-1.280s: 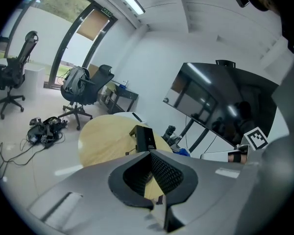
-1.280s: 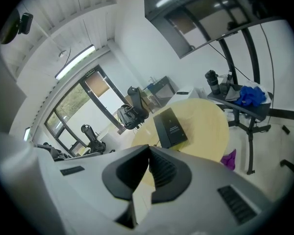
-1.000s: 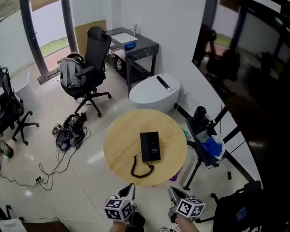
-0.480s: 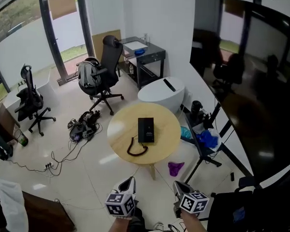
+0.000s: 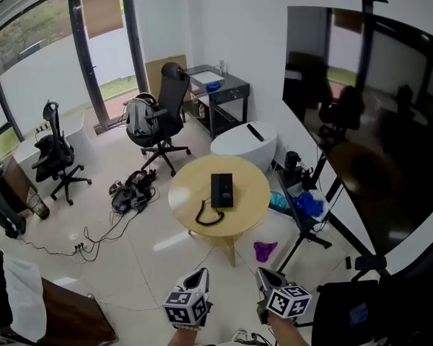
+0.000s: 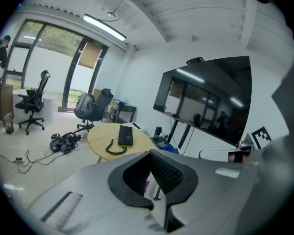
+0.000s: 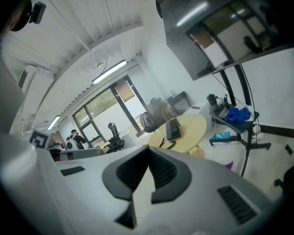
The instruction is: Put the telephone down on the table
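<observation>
Black telephone (image 5: pixel 221 190) flat on the round wooden table (image 5: pixel 256 193), near the middle of the top, long side running 12 to 6 o'clock in the head view. Curled cord (image 5: pixel 208 216) looping off its 7 o'clock corner, also on the tabletop.

Left claw (image 5: pixel 200 274) low in the head view at about 6 o'clock, marker cube toward the bottom edge, tips aimed at the table but well apart from it. Closed and empty: ribbed pads pressed tip to tip in the left gripper view. Right claw (image 5: pixel 264 274) near it, at its 3 o'clock, likewise closed on nothing, pads meeting at the tip in the right gripper view. Neither claw touching telephone or table.

Around the table: purple scrap (image 5: pixel 263 249) on the floor at 5 o'clock; blue cloth (image 5: pixel 308 205) at 3 o'clock; white rounded unit (image 5: pixel 239 144) at 12 o'clock; black office chair (image 5: pixel 172 96) with a grey backpack (image 5: pixel 138 117) at 11 o'clock; tangle of cables (image 5: pixel 130 193) on the floor at 9 o'clock. Large dark screen (image 5: pixel 368 121) on the wall at 2 o'clock.
</observation>
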`<state>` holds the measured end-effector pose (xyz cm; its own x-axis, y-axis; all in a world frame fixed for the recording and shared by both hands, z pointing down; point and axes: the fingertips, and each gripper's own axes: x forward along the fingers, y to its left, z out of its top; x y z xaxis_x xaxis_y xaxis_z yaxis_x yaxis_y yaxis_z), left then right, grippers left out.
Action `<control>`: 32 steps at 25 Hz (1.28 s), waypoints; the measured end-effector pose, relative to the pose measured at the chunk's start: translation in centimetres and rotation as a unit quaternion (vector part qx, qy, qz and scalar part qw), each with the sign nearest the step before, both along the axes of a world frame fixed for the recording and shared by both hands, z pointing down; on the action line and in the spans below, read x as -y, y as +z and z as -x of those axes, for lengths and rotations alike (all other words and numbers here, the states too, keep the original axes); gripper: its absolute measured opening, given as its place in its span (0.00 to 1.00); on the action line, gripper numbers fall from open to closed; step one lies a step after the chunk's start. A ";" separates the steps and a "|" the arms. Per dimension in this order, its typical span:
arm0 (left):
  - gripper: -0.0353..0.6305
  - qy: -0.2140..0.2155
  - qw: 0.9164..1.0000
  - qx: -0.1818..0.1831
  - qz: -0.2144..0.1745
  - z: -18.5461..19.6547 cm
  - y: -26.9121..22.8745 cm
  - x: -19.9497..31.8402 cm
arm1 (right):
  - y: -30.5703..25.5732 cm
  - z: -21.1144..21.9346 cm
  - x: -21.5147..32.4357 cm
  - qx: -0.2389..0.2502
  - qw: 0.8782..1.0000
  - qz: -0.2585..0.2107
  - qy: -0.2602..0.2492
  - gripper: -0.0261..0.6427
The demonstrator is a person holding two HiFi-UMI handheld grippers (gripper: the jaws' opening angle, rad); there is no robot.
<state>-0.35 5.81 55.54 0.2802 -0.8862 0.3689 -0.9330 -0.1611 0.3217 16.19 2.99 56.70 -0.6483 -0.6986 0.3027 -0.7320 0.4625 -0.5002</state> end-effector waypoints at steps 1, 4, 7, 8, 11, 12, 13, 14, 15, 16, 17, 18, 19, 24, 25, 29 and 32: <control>0.05 0.005 1.000 0.002 0.002 0.0 0.0 -0.5 | -0.2 0.2 -0.6 0.001 1.000 -0.001 0.005 0.04; 0.05 0.015 1.000 0.003 0.003 0.5 -0.2 -2.3 | -0.4 1.3 -2.9 -0.001 1.000 -0.001 0.012 0.04; 0.05 0.024 1.000 -0.005 0.008 1.4 0.1 -4.2 | -0.3 2.8 -5.2 -0.009 1.000 0.002 0.009 0.04; 0.05 0.027 1.000 -0.008 0.011 1.7 0.3 -4.8 | -0.3 3.3 -6.0 -0.009 1.000 0.003 0.009 0.04; 0.05 0.032 0.999 -0.017 0.016 2.4 0.7 -6.3 | -0.3 4.5 -8.0 -0.008 1.000 0.005 0.014 0.05; 0.05 0.035 0.999 -0.019 0.016 2.5 0.8 -6.7 | -0.3 4.8 -8.6 -0.008 1.000 0.005 0.017 0.05; 0.05 0.038 0.999 -0.022 0.017 2.6 0.7 -7.1 | -0.4 4.9 -9.1 -0.008 1.000 0.005 0.021 0.05; 0.05 0.040 0.999 -0.024 0.017 2.6 0.7 -7.5 | -0.5 5.0 -9.7 -0.009 1.000 0.005 0.024 0.05; 0.05 0.043 0.999 -0.025 0.017 2.6 0.7 -7.9 | -0.5 5.1 -10.3 -0.011 1.000 0.004 0.026 0.05; 0.05 0.045 0.999 -0.024 0.017 2.6 0.7 -8.2 | -0.5 5.2 -10.8 -0.014 1.000 0.004 0.028 0.05; 0.05 0.047 0.998 -0.023 0.017 2.6 0.7 -8.4 | -0.4 5.3 -11.2 -0.015 0.999 0.003 0.029 0.05; 0.05 0.048 0.998 -0.021 0.017 2.6 0.7 -8.5 | -0.5 5.4 -11.5 -0.017 0.999 0.002 0.029 0.05; 0.05 0.049 0.998 -0.018 0.017 2.6 0.7 -8.6 | -0.5 5.5 -11.7 -0.018 0.999 0.001 0.029 0.05; 0.05 0.052 0.998 -0.017 0.016 2.5 0.6 -9.0 | -0.9 5.9 -12.2 -0.023 0.999 -0.006 0.029 0.05; 0.05 0.052 0.998 -0.018 0.015 2.5 0.5 -9.0 | -1.1 5.9 -12.3 -0.022 0.999 -0.007 0.028 0.05; 0.05 0.055 0.998 -0.022 0.007 2.3 -0.3 -9.1 | -1.7 5.6 -12.3 -0.020 0.999 -0.012 0.032 0.05; 0.05 0.054 0.998 -0.021 -0.001 2.3 -0.8 -8.9 | -2.0 5.3 -12.1 -0.021 0.999 -0.017 0.033 0.05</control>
